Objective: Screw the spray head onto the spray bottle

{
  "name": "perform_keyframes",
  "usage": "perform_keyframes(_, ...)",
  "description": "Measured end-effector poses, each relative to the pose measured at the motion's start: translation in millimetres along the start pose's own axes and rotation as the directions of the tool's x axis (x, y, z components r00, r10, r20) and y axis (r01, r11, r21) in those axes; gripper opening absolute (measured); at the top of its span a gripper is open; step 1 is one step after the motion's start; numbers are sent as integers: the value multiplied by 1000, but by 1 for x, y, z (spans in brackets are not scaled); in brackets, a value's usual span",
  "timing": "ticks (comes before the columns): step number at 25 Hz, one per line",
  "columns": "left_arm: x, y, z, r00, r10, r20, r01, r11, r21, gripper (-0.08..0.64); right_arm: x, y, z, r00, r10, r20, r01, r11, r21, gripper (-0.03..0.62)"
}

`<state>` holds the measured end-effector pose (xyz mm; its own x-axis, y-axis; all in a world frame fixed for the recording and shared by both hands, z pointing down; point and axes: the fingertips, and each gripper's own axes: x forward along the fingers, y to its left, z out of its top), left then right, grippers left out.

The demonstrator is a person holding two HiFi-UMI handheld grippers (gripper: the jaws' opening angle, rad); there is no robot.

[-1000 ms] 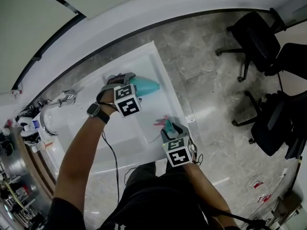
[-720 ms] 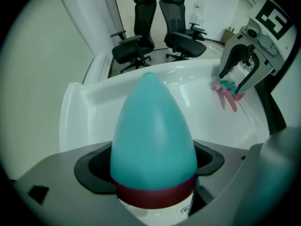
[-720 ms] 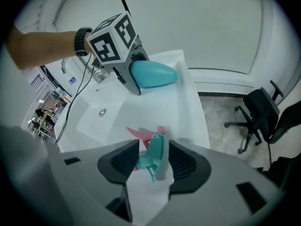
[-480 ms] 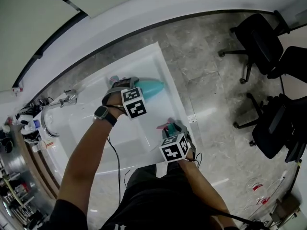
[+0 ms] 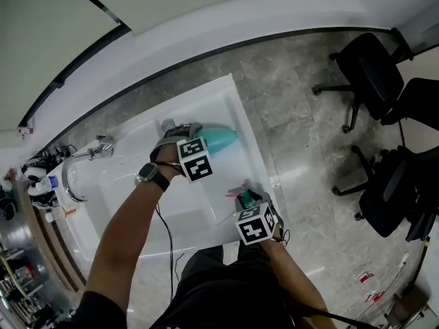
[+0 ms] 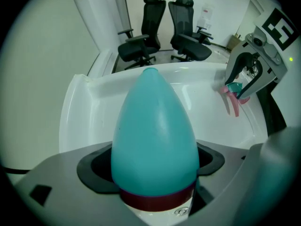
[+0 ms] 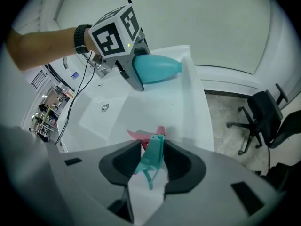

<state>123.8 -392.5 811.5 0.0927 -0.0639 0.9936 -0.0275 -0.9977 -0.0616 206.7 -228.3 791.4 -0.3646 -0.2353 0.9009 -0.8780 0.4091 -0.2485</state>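
Spray bottle (image 6: 154, 135) clamped in left gripper (image 5: 195, 133) over the basin (image 7: 188, 107), spray head (image 7: 153, 155) pinched in right gripper (image 5: 248, 199), jaws just tightened; the head is best squared to the neck before any turn is made.

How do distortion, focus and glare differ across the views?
Head view: the wall bows, the floor shows a pale sheen. Left gripper view: fisheye, black corners, the close spray bottle looks soft. Right gripper view: same fisheye, spray head fairly sharp.

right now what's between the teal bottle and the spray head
Nothing: only bare white sink basin separates the teal bottle from the spray head, clearest in the head view.
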Motion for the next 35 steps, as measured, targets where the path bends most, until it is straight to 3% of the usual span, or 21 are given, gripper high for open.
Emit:
perform_keyframes(8,-40,-8,-1,997,29,65,-25,998,-58,439,-30,10,13,998,27,57,-26,999,-28,153)
perform_keyframes(16,-125,-38,-15,987,96,127,-85,992,-90,439,-108,39,37,985,30,170,-22,998,-51,153)
perform_keyframes(23,-212,-68,-35,965,190,179,-165,976,-143,439,-182,83,59,956,20,292,9,995,-99,153)
perform_keyframes(35,-303,-121,-72,918,329,221,-295,939,-176,439,-245,155,55,914,11,406,68,982,-178,153)
